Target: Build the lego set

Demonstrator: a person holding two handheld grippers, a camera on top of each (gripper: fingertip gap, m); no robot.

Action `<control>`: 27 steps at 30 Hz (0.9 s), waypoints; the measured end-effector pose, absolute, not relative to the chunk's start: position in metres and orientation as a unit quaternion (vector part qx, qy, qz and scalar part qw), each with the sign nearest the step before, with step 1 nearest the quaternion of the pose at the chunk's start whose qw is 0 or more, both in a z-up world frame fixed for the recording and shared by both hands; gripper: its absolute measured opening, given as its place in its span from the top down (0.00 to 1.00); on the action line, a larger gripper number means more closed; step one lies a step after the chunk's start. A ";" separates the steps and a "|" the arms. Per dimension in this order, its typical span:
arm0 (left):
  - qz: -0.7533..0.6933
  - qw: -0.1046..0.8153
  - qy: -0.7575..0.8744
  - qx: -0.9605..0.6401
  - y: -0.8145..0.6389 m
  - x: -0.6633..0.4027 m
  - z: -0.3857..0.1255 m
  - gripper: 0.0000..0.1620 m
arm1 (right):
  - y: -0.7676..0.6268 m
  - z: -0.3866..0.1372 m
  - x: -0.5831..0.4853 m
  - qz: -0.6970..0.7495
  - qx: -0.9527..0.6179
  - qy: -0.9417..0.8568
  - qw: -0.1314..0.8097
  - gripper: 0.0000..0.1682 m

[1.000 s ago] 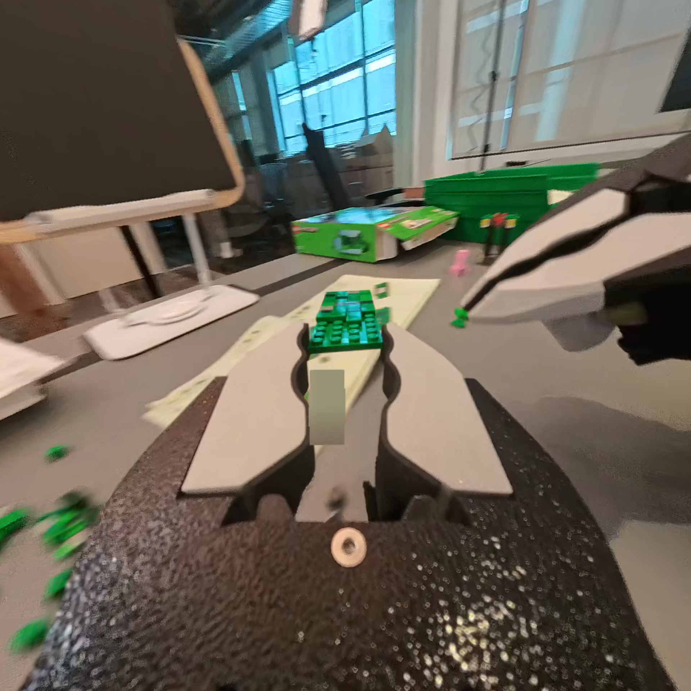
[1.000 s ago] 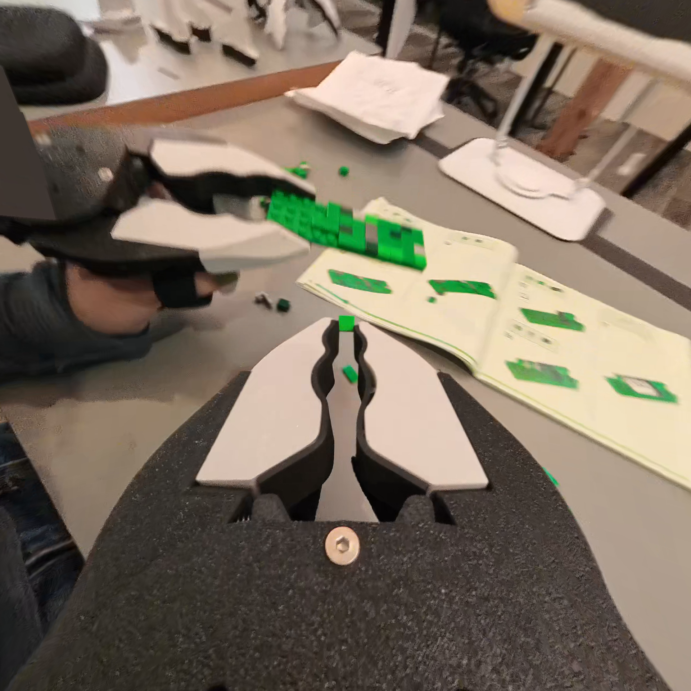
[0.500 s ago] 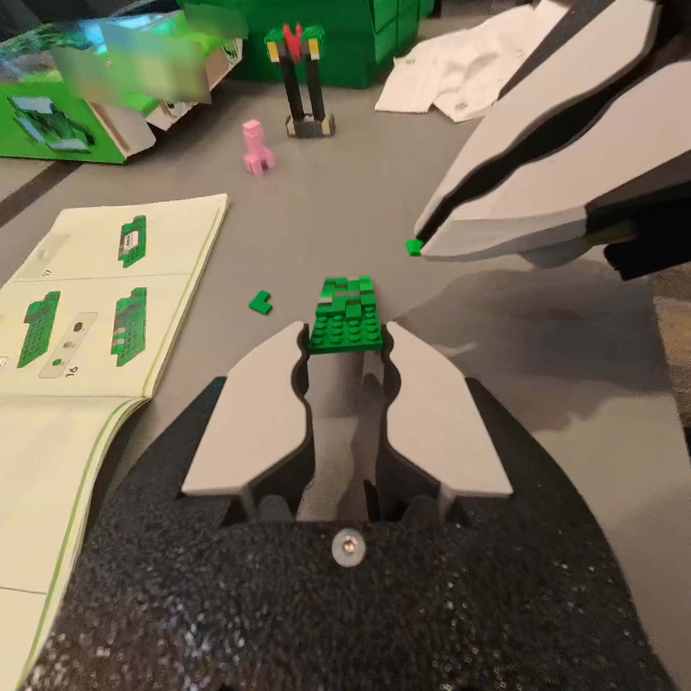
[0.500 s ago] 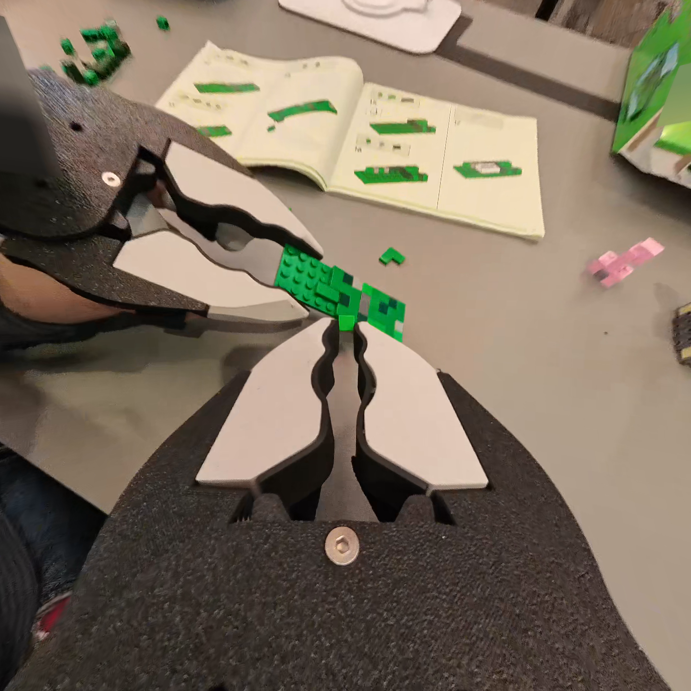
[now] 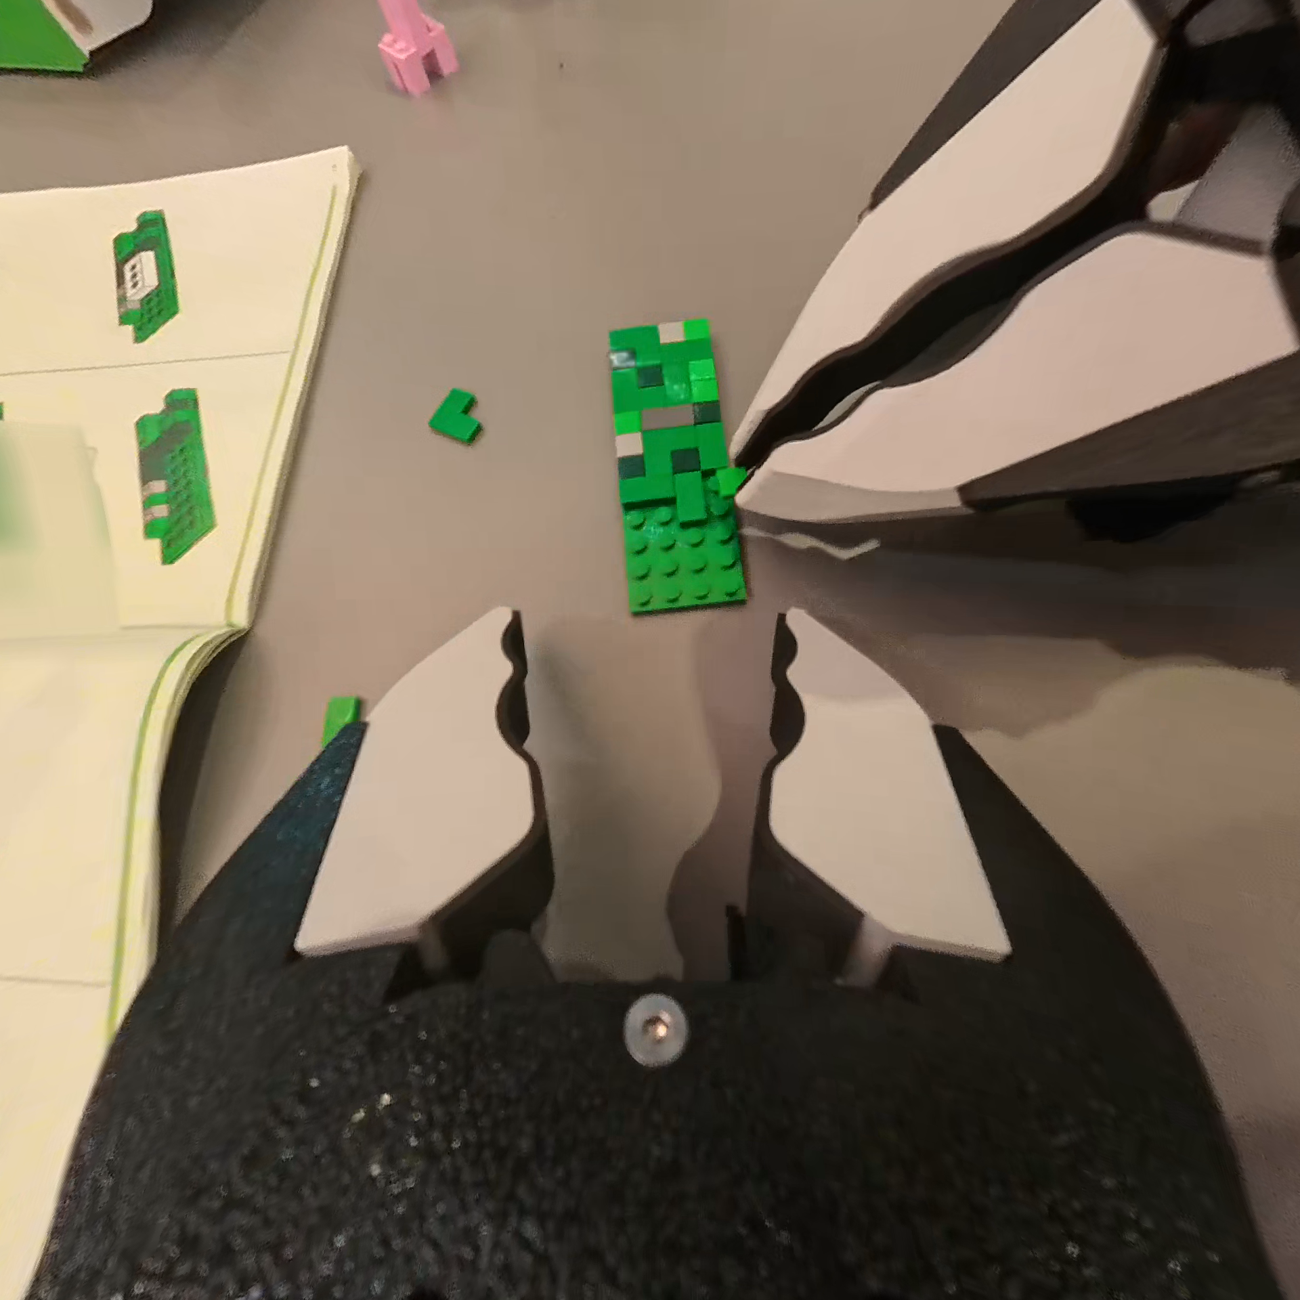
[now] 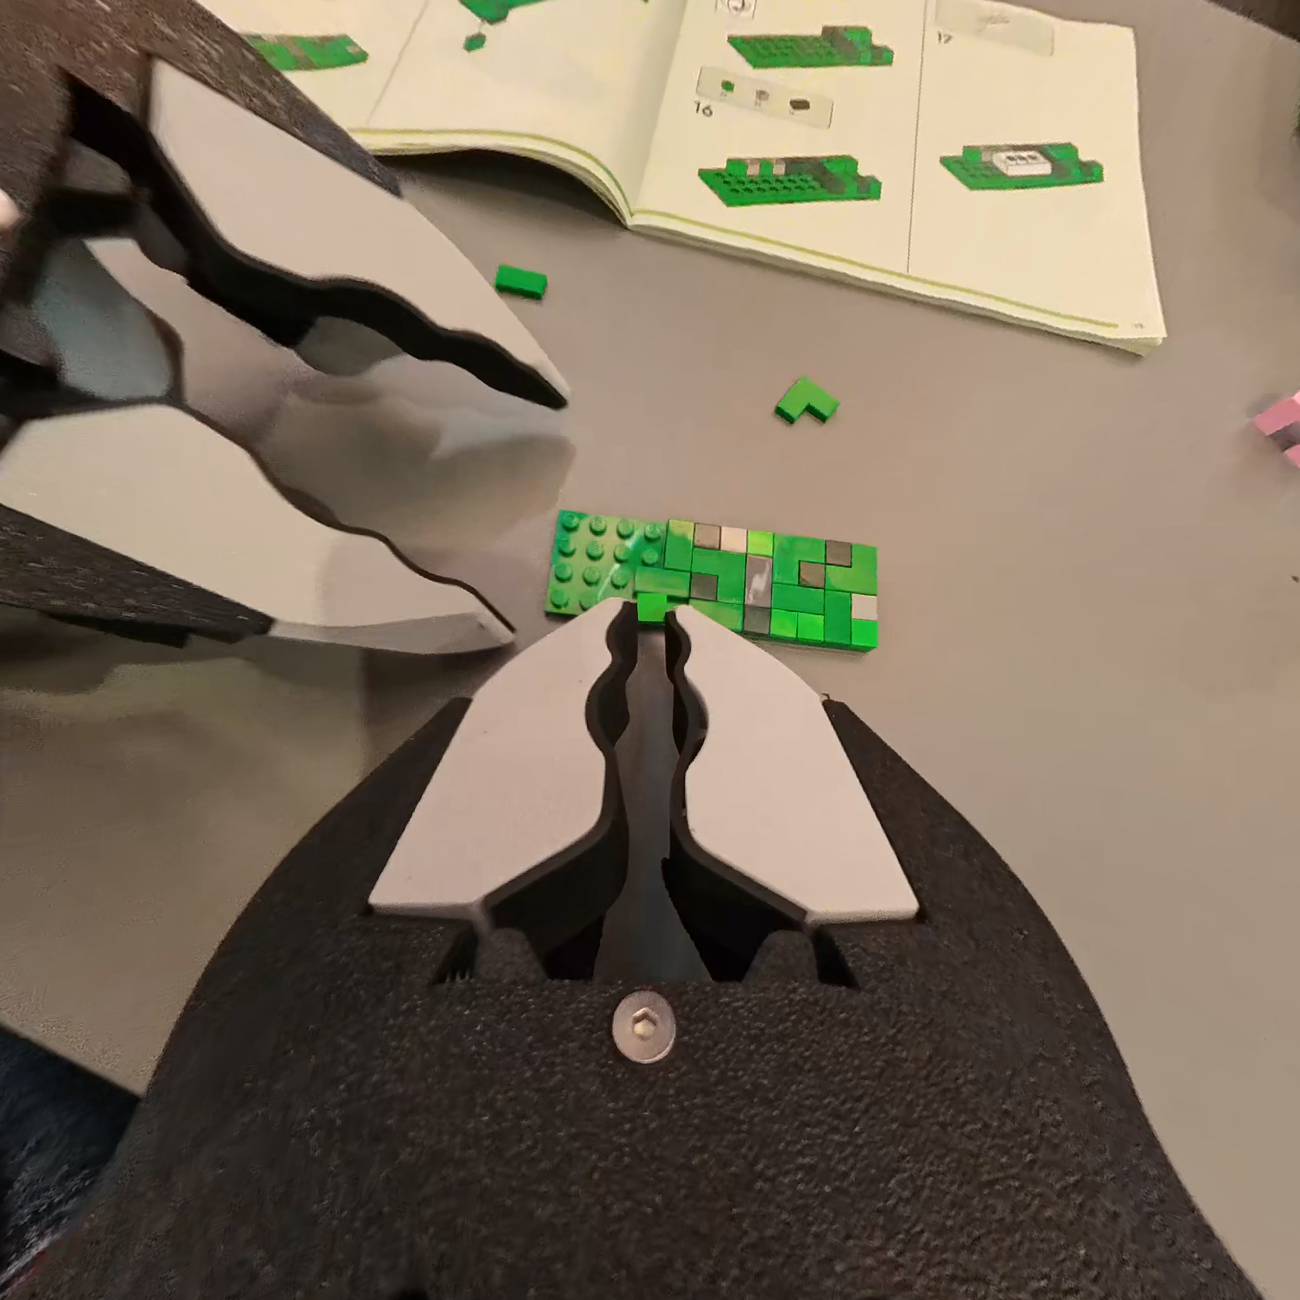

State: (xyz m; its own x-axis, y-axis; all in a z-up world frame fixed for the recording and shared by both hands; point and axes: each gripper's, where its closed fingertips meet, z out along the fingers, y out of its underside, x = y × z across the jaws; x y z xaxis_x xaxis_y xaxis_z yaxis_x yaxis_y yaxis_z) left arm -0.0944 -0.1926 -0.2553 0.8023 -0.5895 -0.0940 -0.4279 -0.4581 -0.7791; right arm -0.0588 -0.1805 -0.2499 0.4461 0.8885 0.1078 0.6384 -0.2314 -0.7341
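A long green lego plate point(image 5: 679, 464), partly covered with green and grey tiles, lies flat on the grey table; it also shows in the right wrist view point(image 6: 710, 580). My left gripper point(image 5: 647, 619) is open and empty just short of the plate's studded end. My right gripper point(image 6: 646, 613) is shut on a small green tile point(image 6: 653, 606) and holds it at the plate's near edge, where the tiles meet the bare studs. In the left wrist view the right gripper point(image 5: 738, 482) comes in from the right with the tile point(image 5: 728, 480) at its tips.
An open instruction booklet point(image 5: 141, 422) lies left of the plate, also in the right wrist view point(image 6: 844, 141). A loose green L-shaped piece point(image 5: 456, 418) and a small green piece point(image 5: 340, 717) lie on the table. A pink lego figure point(image 5: 415, 49) stands farther off. About 4 cm separates my left fingertips from my right. To reach the small green piece point(image 5: 340, 717) in a straight line is about 6 cm for my left fingers, about 12 cm for my right. My right wrist view point(image 6: 526, 280) looks at it from another angle.
My left gripper set the green plate down on the table, opened and drew back from it. My right gripper kept its small green tile and brought it to the plate's edge.
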 end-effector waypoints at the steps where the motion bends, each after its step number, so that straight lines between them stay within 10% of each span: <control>1: -0.099 0.432 0.298 -0.846 -0.194 -0.098 -0.253 0.59 | -0.179 -0.252 -0.060 0.161 -0.771 -0.494 0.366 0.96; 27: -0.110 0.439 0.338 -0.825 -0.198 -0.089 -0.250 0.58 | -0.168 -0.256 -0.057 0.085 -0.819 -0.446 0.350 0.93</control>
State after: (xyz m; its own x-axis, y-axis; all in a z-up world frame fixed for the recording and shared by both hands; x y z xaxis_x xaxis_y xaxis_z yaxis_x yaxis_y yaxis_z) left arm -0.0889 -0.1982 -0.2503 0.7475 -0.6541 -0.1155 -0.4617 -0.3867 -0.7983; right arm -0.0568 -0.1682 -0.2562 0.5868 0.7911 0.1728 0.6716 -0.3562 -0.6497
